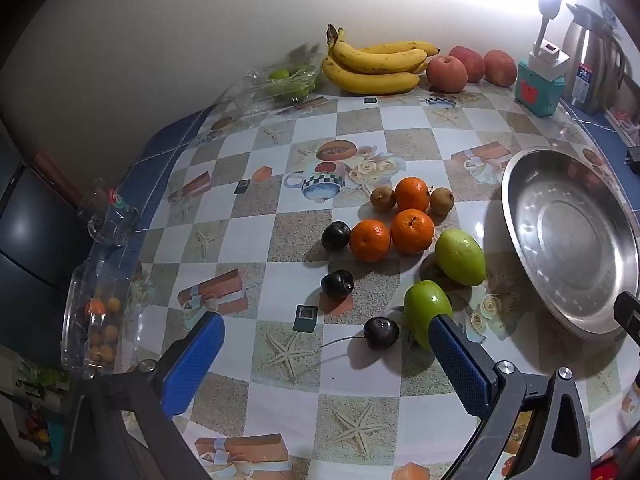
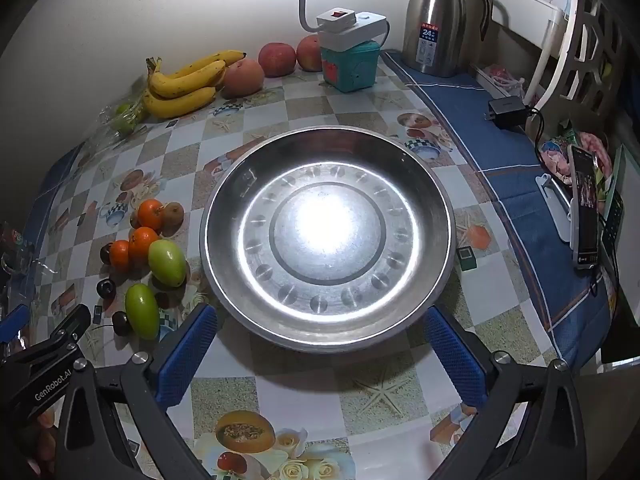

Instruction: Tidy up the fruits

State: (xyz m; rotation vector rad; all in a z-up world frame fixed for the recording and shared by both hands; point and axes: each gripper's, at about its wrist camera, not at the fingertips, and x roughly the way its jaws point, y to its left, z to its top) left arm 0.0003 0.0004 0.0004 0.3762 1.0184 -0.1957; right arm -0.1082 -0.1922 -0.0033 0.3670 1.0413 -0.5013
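Loose fruit lies mid-table in the left wrist view: three oranges [image 1: 411, 231], two small brown fruits [image 1: 383, 198], three dark cherries [image 1: 337, 284] and two green fruits [image 1: 460, 257]. My left gripper [image 1: 326, 330] hovers open above the near cherry [image 1: 381, 333], nothing between its blue pads. An empty steel basin [image 2: 224, 216] fills the right wrist view; my right gripper [image 2: 320, 322] stands open over its near rim, holding nothing. Bananas [image 1: 372, 66] and three red apples [image 1: 447, 73] rest at the back wall.
A clear bag of green fruits [image 1: 280, 80] lies left of the bananas. A clear box of small orange fruits [image 1: 100, 320] and a glass mug [image 1: 112, 216] stand at the left edge. A teal box with a lamp [image 2: 350, 62], a steel jug [image 2: 436, 20] and a phone [image 2: 584, 208] stand right.
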